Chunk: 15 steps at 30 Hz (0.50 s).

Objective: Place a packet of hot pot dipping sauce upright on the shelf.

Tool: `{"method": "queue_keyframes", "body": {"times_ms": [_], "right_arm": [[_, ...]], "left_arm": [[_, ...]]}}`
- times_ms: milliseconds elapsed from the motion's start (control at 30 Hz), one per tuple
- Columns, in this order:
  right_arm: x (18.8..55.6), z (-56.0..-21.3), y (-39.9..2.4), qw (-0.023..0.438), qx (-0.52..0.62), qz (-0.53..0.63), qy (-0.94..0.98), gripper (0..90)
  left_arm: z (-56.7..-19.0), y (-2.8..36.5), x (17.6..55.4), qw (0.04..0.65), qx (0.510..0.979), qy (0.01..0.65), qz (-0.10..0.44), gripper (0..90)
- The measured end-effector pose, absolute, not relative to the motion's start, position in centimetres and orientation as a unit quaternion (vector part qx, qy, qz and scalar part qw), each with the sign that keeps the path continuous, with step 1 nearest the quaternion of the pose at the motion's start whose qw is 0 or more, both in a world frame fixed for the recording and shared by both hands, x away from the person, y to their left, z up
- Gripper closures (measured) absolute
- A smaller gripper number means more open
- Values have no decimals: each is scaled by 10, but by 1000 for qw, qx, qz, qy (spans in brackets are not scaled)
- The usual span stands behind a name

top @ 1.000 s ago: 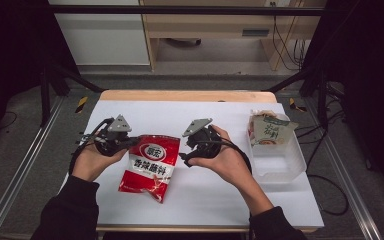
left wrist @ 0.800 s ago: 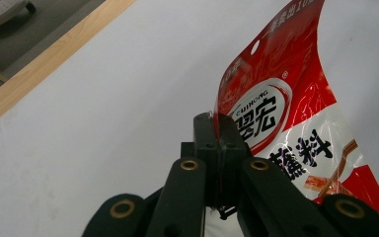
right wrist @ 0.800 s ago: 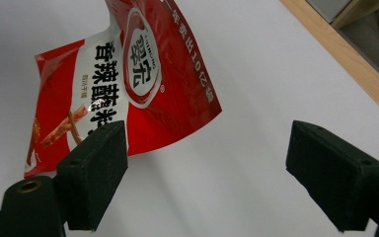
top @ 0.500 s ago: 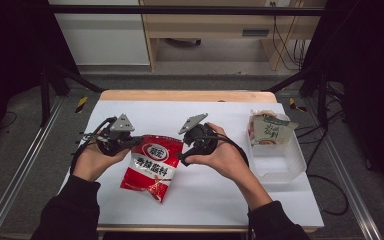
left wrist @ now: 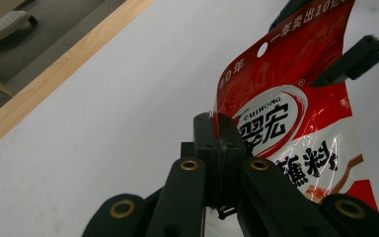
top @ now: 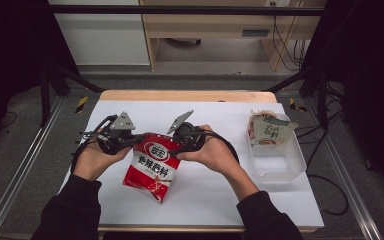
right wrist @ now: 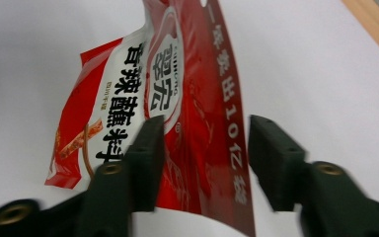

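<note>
The red seasoning packet (top: 152,162) hangs tilted over the middle of the white table (top: 215,195), its lower corner down toward the near edge and its top edge strung between my two tools. My left gripper (left wrist: 218,148) is clamped tight on the packet's top left corner, jaws pressed together with the foil pinched between them. My right gripper (right wrist: 202,148) straddles the top edge at the other corner; its jaws have just been closing, the film runs between them, yet a gap shows on one side, so I judge I am not gripping there. To do this well I should seat the seam deep between those pads before squeezing, keep the left hold steady, and avoid creasing the foil across the printed band. The clear plastic bin (top: 277,157) sits near the right edge with another packet (top: 269,131) leaning in its far end, well apart from my hands. Bare table lies open toward the far edge and the near right corner, enough room for carrying the packet across.
</note>
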State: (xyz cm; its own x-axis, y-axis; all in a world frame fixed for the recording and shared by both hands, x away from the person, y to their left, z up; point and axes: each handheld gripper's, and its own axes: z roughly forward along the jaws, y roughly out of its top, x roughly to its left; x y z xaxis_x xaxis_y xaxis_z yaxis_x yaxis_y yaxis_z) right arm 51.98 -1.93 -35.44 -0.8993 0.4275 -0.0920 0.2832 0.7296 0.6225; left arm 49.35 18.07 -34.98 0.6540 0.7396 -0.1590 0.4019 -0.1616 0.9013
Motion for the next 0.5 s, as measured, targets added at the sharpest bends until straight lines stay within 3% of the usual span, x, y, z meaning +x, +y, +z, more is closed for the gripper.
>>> {"method": "queue_keyframes", "body": {"times_ms": [200, 333, 400, 500], "right_arm": [[522, -356, -15, 105, 184, 305, 928, 803], [524, -357, -14, 99, 182, 299, 931, 897], [524, -357, -14, 97, 181, 296, 933, 899], [525, -358, -13, 100, 175, 295, 934, 900]], "left_arm": [[-352, 184, 495, 519, 745, 387, 160, 900], [-355, 186, 497, 522, 744, 389, 152, 892], [-356, 188, 499, 521, 741, 392, 156, 803], [-358, 192, 502, 524, 731, 406, 161, 588]]}}
